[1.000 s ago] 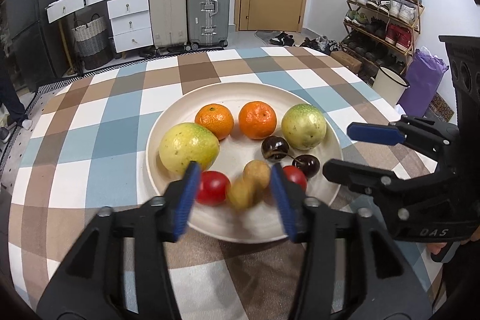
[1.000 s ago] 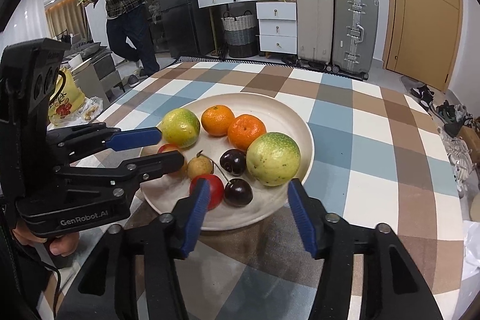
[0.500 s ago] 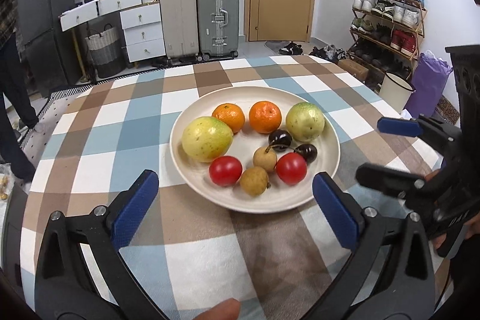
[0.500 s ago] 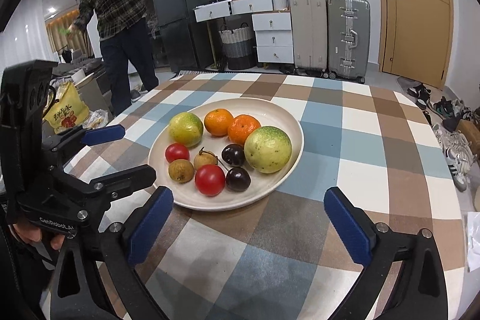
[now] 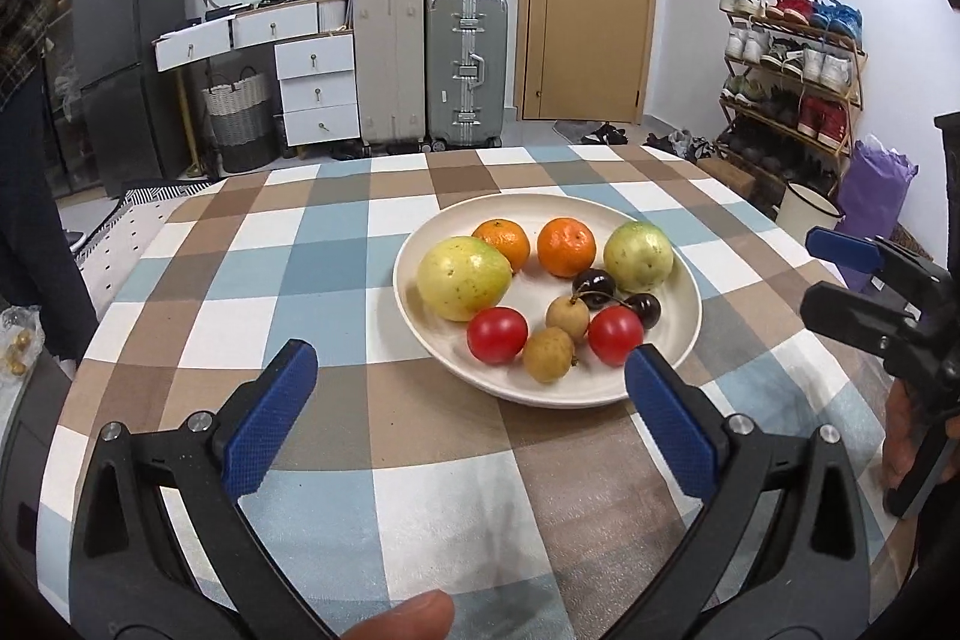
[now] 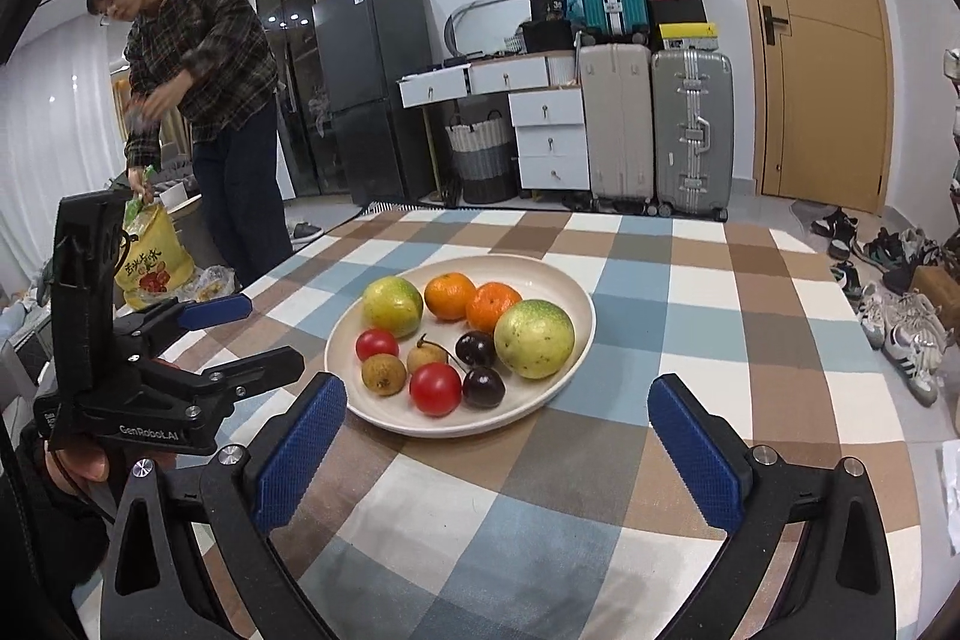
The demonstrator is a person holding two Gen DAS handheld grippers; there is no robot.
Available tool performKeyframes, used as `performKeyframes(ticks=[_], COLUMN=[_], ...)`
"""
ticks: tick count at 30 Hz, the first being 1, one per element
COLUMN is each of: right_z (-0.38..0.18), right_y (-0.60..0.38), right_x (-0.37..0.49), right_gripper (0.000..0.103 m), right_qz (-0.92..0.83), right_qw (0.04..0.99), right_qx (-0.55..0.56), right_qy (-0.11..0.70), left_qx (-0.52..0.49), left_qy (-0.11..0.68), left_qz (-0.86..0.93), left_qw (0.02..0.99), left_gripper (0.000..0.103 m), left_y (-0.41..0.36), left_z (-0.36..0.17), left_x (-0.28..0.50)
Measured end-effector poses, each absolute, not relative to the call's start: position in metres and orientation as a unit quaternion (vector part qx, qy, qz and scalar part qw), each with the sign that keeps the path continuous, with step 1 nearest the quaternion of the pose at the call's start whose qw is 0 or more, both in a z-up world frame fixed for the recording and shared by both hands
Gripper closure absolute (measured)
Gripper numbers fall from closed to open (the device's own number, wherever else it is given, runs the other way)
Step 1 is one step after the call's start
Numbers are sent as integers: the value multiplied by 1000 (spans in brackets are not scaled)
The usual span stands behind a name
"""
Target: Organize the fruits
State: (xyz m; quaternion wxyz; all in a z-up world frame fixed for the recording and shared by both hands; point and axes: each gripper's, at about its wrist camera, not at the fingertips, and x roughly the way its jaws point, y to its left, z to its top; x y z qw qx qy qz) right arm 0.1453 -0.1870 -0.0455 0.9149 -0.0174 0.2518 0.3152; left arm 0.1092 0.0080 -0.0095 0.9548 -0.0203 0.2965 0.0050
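Note:
A cream plate (image 5: 689, 280) sits on the checked tablecloth (image 5: 336, 280). On it lie two yellow-green fruits (image 5: 462, 277), two oranges (image 5: 566, 247), two red tomatoes (image 5: 497, 334), two brown longans (image 5: 548, 353) and two dark cherries (image 5: 643, 309). My left gripper (image 5: 469, 351) is open wide just short of the plate's near rim, with nothing between its blue pads. At the plate's right side my right gripper (image 5: 819, 271) is also open and empty. In the right wrist view the same plate (image 6: 579, 295) lies ahead of the right gripper (image 6: 497, 388), with the left gripper (image 6: 267, 334) at its left.
A person in a plaid shirt (image 6: 204, 58) stands past the table's left side by a yellow bag (image 6: 153, 262). Suitcases (image 5: 465, 67) and drawers line the far wall. A shoe rack (image 5: 792, 76) and a white bucket (image 5: 804, 208) stand to the right.
Both grippers have drawn back from the plate and their jaws have spread from half open to wide. All the fruit lies on the plate as before.

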Motion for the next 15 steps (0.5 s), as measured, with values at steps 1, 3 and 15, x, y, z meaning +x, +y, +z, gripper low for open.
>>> performKeyframes(ticks=[1,3,15], right_z=[-45,-46,-51], right_y=[-187,-187,-184], right_x=[145,145,145], right_gripper=[1,1,1], right_qz=[315,311,296], right_qw=[915,916,920], right_qx=[-18,-22,-34], right_qy=[250,252,254], left_qx=[-21,-18,-17], left_qy=[298,303,310], left_qz=[5,5,1], left_qw=[954,953,951], left_gripper=[1,1,1], left_y=[8,7,5], left_z=[-10,-12,-15], left_x=[110,113,115])
